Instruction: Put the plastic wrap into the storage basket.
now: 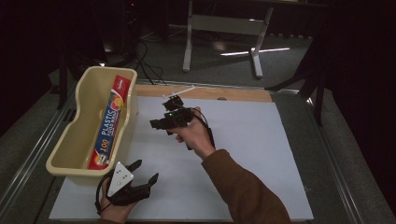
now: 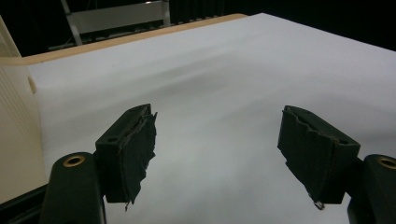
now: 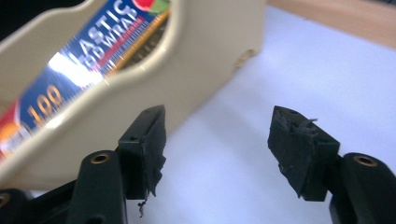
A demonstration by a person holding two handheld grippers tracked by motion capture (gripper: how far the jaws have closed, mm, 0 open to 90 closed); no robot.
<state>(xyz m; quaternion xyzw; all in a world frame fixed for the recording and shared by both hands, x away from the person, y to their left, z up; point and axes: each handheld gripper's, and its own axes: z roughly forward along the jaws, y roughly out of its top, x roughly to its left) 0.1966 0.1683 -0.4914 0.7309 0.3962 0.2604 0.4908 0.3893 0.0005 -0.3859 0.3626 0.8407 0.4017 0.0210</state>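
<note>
Plastic wrap box (image 1: 110, 125) lies inside the cream bin (image 1: 70, 149) at the left side of the worktop (image 1: 243, 154). Long axis runs along the bin's length, near end toward the person, far end leaning up at the bin's far wall.

Right tool (image 1: 164, 122) hovers over the white sheet just right of the bin's far half, apart from its wall; in the right gripper view the box label (image 3: 84, 60) sits up and to the left of the jaws. Jaws wide apart, nothing between them, touching nothing.

Left tool (image 1: 145, 178) is at the bin's near corner, just beside it, aimed across bare sheet. Jaws also spread wide, empty.

Judgement: both are near; the left sits closer to the box's near end, the right to its far end.
</note>
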